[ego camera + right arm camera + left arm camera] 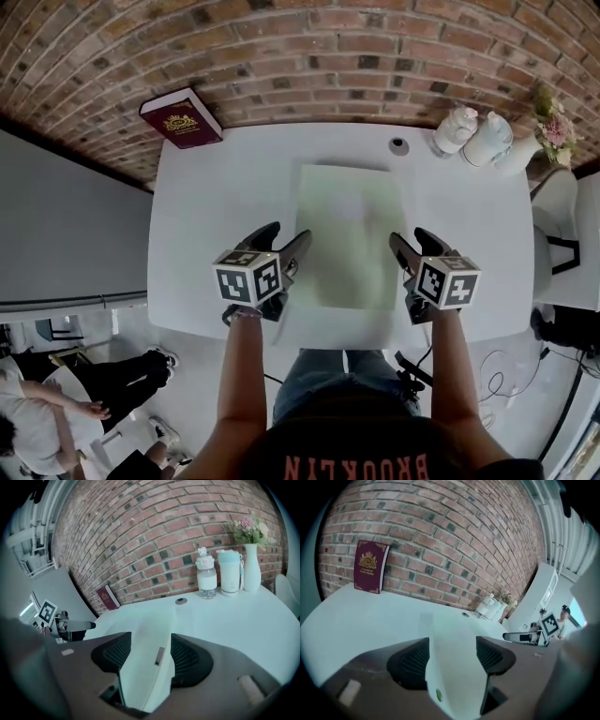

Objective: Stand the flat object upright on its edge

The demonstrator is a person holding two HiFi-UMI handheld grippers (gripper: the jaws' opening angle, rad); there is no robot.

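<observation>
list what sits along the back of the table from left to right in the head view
maroon book → small dark round thing → bottle → white jug → vase of flowers

Edges of the pale board [349,234] blur into the table [216,206]; print on the maroon book [181,119] seems illegible.

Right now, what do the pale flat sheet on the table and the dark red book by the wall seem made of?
Pale flat sheet: probably rigid plastic or coated board, matt; it lies flat with crisp straight edges. Dark red book: likely a leatherette or cloth hardcover; gold crest and border look foil-stamped.
</observation>
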